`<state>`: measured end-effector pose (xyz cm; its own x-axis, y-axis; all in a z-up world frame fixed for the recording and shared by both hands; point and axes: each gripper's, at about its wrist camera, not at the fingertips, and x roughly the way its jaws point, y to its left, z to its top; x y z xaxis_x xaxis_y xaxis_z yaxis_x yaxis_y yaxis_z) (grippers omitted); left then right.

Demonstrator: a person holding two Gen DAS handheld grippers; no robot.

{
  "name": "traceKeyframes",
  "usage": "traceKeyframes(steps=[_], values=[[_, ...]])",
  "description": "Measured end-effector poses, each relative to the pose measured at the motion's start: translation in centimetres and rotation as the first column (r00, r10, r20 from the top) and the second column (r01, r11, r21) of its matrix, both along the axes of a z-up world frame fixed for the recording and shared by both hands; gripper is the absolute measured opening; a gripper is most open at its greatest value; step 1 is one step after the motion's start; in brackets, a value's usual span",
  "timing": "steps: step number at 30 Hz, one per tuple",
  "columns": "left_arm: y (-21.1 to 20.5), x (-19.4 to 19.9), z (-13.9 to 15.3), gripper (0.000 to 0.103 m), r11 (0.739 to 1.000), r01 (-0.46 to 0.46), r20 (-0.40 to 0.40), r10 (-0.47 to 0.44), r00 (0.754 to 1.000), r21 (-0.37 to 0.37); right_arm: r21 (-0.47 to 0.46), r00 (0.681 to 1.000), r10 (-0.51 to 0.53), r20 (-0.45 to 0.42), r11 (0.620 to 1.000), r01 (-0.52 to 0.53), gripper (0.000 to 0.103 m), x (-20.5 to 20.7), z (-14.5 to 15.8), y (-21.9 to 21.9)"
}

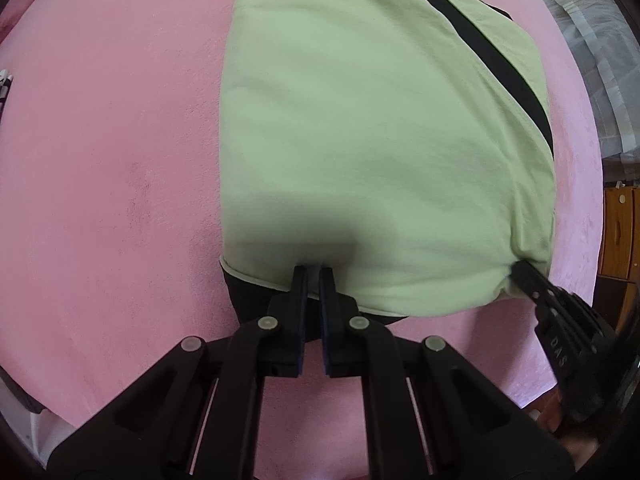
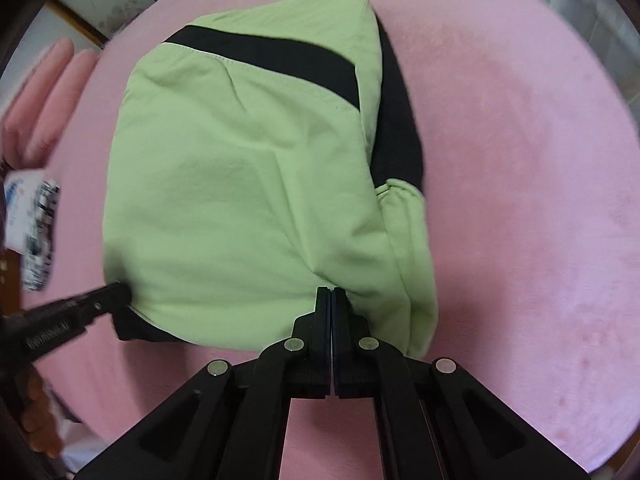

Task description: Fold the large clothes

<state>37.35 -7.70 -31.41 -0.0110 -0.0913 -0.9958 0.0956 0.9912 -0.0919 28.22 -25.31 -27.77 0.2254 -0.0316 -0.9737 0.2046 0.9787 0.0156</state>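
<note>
On the pink plush bed cover [image 1: 100,168]: one light-green cloth garment with black stripe and black panels [image 1: 360,128], folded into a broad flat bundle, lying roughly mid-surface with pink showing on all sides.

Left black two-finger gripper [image 1: 314,272]: pointing down at the garment's near hem, jaws drawn almost together, tips pinching the green edge just above a black underlayer. In the right wrist view the same gripper [image 2: 120,292] comes in from the left, its tip at the garment's lower left corner.

Right black two-finger gripper [image 2: 332,294]: jaws fully together, a fold of green fabric gathered at the tips on the garment's near right part. From the left wrist view it [image 1: 520,270] bites the lower right corner, where the cloth bunches.

Surroundings: wooden cabinet with knobs [image 1: 618,232] at far right; a person's fingers [image 2: 52,80] blurred at the upper left of the right wrist view.
</note>
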Motion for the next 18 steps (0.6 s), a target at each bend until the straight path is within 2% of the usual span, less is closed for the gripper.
traceKeyframes(steps=[1, 2, 4, 5, 7, 8, 10, 13, 15, 18], values=[[0.1, 0.1, 0.2, 0.005, 1.000, -0.007, -0.011, 0.007, 1.000, 0.009, -0.105, 0.999, 0.002, 0.034, 0.995, 0.001, 0.000, -0.4, 1.0, 0.7], [0.2, 0.3, 0.6, 0.006, 1.000, -0.018, -0.021, 0.019, 1.000, 0.011, -0.130, 0.998, 0.003, 0.066, 0.992, 0.006, 0.000, -0.7, 1.6, 0.8], [0.4, 0.8, 1.3, 0.006, 0.998, -0.039, -0.023, 0.038, 0.999, -0.040, -0.013, 0.992, -0.012, 0.123, 1.000, 0.014, 0.000, -1.0, 2.5, 0.1], [0.4, 1.0, 1.8, 0.005, 0.995, -0.044, -0.016, 0.043, 0.999, -0.093, 0.100, 0.990, -0.011, 0.140, 0.995, -0.003, 0.000, -1.4, 2.9, -1.8], [0.3, 1.5, 2.4, 0.006, 0.987, -0.040, -0.004, 0.040, 0.999, -0.158, 0.265, 0.989, 0.028, 0.148, 0.962, -0.067, 0.000, -0.6, 2.4, -1.7], [0.0, 1.9, 2.7, 0.006, 0.982, -0.030, 0.005, 0.031, 1.000, -0.184, 0.303, 0.987, 0.047, 0.152, 0.949, -0.092, 0.000, -0.3, 2.2, -1.5], [-0.5, 2.8, 2.5, 0.005, 0.982, -0.017, 0.013, 0.020, 1.000, -0.186, 0.356, 0.989, 0.070, 0.126, 0.928, -0.111, 0.000, 0.7, 1.3, -0.9], [-1.4, 4.6, 1.1, 0.005, 0.984, -0.014, 0.012, 0.016, 1.000, -0.178, 0.467, 0.991, 0.079, 0.109, 0.876, -0.121, 0.000, 3.1, -0.9, 1.2], [-1.8, 5.9, 0.2, 0.006, 0.982, -0.018, 0.022, 0.022, 1.000, -0.186, 0.486, 0.991, 0.073, 0.113, 0.866, -0.119, 0.000, 5.0, -1.5, 1.3], [-2.0, 8.0, 0.4, 0.006, 0.976, -0.022, 0.061, 0.036, 0.997, -0.215, 0.475, 0.986, 0.061, 0.156, 0.870, -0.129, 0.000, 7.4, -2.0, 1.5]])
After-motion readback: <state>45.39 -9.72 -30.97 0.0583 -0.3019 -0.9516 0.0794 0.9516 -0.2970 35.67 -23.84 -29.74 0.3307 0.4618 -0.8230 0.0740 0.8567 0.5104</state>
